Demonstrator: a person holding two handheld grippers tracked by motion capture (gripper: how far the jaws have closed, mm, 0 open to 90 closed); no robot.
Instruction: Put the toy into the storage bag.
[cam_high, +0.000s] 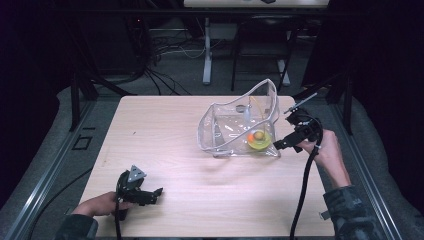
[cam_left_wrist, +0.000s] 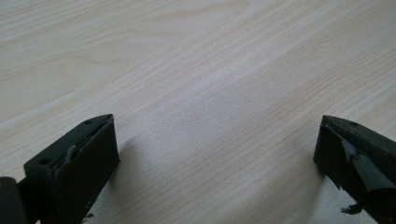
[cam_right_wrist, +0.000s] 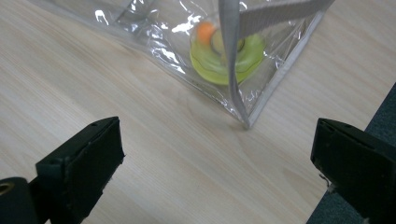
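Nearest, left gripper (cam_high: 150, 195) low over bare pale wooden counter (cam_left_wrist: 210, 70), fingers (cam_left_wrist: 79, 158) spread, empty. Farther, right gripper (cam_right_wrist: 219, 158) spread too, just short of clear plastic pouch (cam_high: 235, 125), its corner ahead between those fingers. Probably best: approach squarely, pinch grey seam, avoid yellow-green disc (cam_right_wrist: 229, 58) inside.

A pale wood-grain table (cam_high: 200, 175) is seen. The clear, grey-edged bag (cam_high: 220, 127) holds a yellow-green disc (cam_right_wrist: 224, 58) topped by what may be an orange ball (cam_right_wrist: 204, 31).
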